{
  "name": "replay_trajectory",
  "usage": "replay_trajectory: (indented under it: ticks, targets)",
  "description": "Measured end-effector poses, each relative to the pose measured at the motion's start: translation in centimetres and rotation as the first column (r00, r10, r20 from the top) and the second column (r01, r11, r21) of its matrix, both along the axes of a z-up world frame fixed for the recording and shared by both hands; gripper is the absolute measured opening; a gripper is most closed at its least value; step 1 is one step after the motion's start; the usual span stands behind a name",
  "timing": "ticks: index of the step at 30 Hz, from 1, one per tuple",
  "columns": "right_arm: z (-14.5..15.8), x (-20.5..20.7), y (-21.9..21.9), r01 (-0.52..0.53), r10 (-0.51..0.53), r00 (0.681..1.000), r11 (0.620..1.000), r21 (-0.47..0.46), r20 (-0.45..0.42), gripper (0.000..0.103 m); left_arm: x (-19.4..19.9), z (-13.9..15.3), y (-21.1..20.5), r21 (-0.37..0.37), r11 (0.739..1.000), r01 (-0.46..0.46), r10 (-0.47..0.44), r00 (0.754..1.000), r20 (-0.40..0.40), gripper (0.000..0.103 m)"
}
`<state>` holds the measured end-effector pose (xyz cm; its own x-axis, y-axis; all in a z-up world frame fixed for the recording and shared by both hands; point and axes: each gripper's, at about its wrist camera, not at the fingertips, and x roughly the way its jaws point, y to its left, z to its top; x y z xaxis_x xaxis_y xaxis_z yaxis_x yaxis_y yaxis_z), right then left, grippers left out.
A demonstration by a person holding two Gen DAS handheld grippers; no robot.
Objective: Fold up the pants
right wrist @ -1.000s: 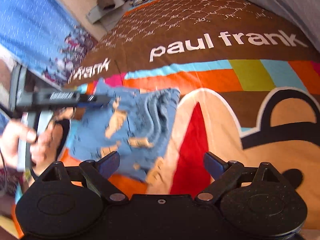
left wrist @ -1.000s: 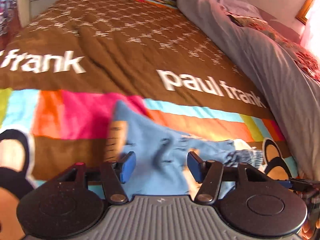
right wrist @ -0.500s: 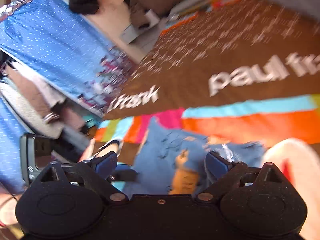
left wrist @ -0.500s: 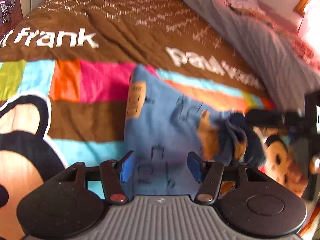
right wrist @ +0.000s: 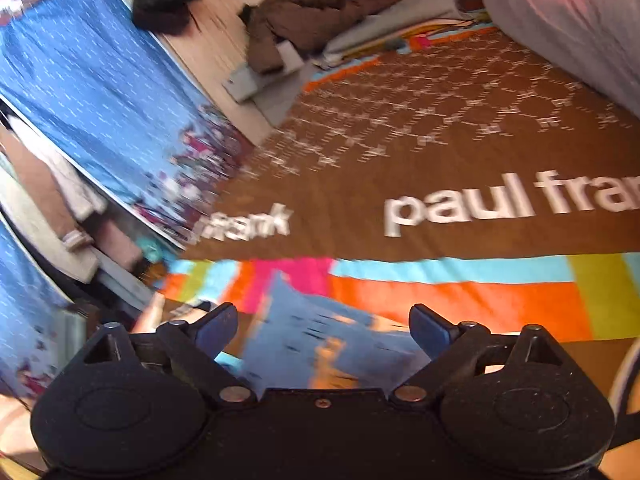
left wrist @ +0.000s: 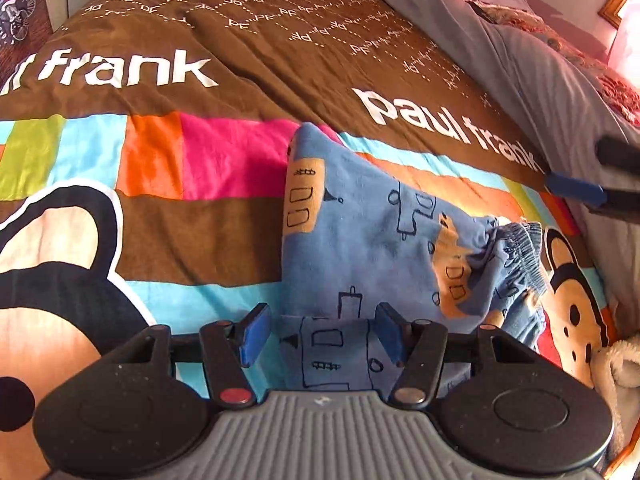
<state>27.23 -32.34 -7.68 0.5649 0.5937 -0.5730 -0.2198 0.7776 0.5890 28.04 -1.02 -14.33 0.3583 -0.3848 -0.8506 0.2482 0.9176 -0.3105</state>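
Note:
The blue pants (left wrist: 360,248) with orange patches and black line drawings lie folded and bunched on the colourful bedspread (left wrist: 224,160). Their gathered waistband (left wrist: 520,256) is at the right. My left gripper (left wrist: 320,330) is open just above the near edge of the pants, empty. My right gripper (right wrist: 322,326) is open and empty, with the pants (right wrist: 320,344) blurred below it. The right gripper also shows in the left wrist view (left wrist: 580,190), raised at the right edge.
The bedspread carries "paul frank" lettering (left wrist: 448,128) and monkey faces. A grey duvet (left wrist: 520,52) lies along the right side. A blue patterned curtain (right wrist: 92,92) and brown clothes (right wrist: 308,12) are beyond the bed's left side. A fluffy beige item (left wrist: 624,368) sits near right.
The right gripper has lifted up and away from the pants, which now lie released on the bed. The left gripper has stayed open near the pants' near edge.

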Motion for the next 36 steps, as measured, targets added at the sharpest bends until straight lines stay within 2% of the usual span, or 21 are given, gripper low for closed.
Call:
replay_trajectory:
  ticks: [2, 4, 6, 7, 8, 9, 11, 12, 16, 20, 25, 28, 36]
  targets:
    - [-1.1, 0.8, 1.0, -0.019, 0.022, 0.999, 0.998, 0.064, -0.043, 0.095, -0.2, -0.1, 0.2, 0.006, 1.0, 0.0, 0.0, 1.0, -0.01, 0.063]
    - [-3.4, 0.4, 1.0, -0.046, 0.056, 0.991, 0.996, 0.08, -0.124, 0.095, -0.1, -0.3, 0.5, 0.005, 1.0, -0.006, 0.006, 1.0, -0.023, 0.063]
    - [-6.3, -1.4, -0.4, -0.015, 0.014, 0.966, 1.0, 0.0, -0.257, 0.093, 0.0, -0.3, 0.7, 0.006, 1.0, -0.005, 0.005, 1.0, -0.029, 0.063]
    - [-7.0, -2.6, -1.3, -0.013, 0.005, 0.956, 1.0, -0.026, -0.293, 0.084, 0.1, -0.2, 0.7, 0.003, 1.0, -0.003, 0.003, 1.0, -0.029, 0.063]
    - [-7.0, -3.9, -2.3, -0.013, 0.004, 0.957, 0.999, -0.03, -0.291, 0.079, 0.2, -0.1, 0.7, 0.002, 1.0, -0.001, 0.001, 1.0, -0.026, 0.063]
    - [-6.3, -5.1, -3.2, -0.001, -0.004, 0.962, 1.0, -0.016, -0.274, 0.08, 0.3, -0.1, 0.7, 0.002, 1.0, 0.001, -0.001, 1.0, -0.019, 0.064]
    - [-4.6, -6.9, -5.0, 0.082, -0.086, 0.969, 0.996, -0.027, -0.23, 0.096, 0.6, -0.1, 0.5, -0.001, 1.0, 0.001, -0.001, 1.0, -0.011, 0.066]
    - [-4.1, -7.3, -5.9, 0.126, -0.129, 0.969, 0.992, -0.027, -0.209, 0.096, 0.8, -0.3, 0.3, -0.004, 1.0, -0.003, 0.003, 1.0, -0.014, 0.067]
    - [-6.0, -6.1, -8.2, 0.234, -0.222, 0.941, 0.972, 0.019, -0.257, 0.095, 1.8, -0.8, -0.5, 0.012, 1.0, -0.005, 0.006, 0.999, -0.036, 0.067]
    - [-9.3, -3.9, -8.0, 0.245, -0.21, 0.928, 0.966, 0.079, -0.306, 0.085, 2.4, -1.0, -1.2, 0.006, 1.0, 0.016, -0.016, 0.999, -0.033, 0.067]
    - [-11.1, -2.9, -8.2, 0.274, -0.216, 0.928, 0.947, 0.165, -0.305, 0.085, 3.1, -1.4, -1.7, -0.019, 0.999, 0.039, -0.039, 0.998, -0.04, 0.067]
    - [-11.4, -2.6, -8.3, 0.259, -0.194, 0.935, 0.945, 0.2, -0.297, 0.085, 3.3, -1.5, -1.9, -0.015, 0.999, 0.045, -0.046, 0.998, -0.038, 0.069]
    - [-11.5, -1.8, -6.1, 0.158, -0.095, 0.954, 0.966, 0.205, -0.285, 0.085, 3.1, -1.6, -2.3, -0.019, 0.999, 0.039, -0.04, 0.999, -0.031, 0.076]
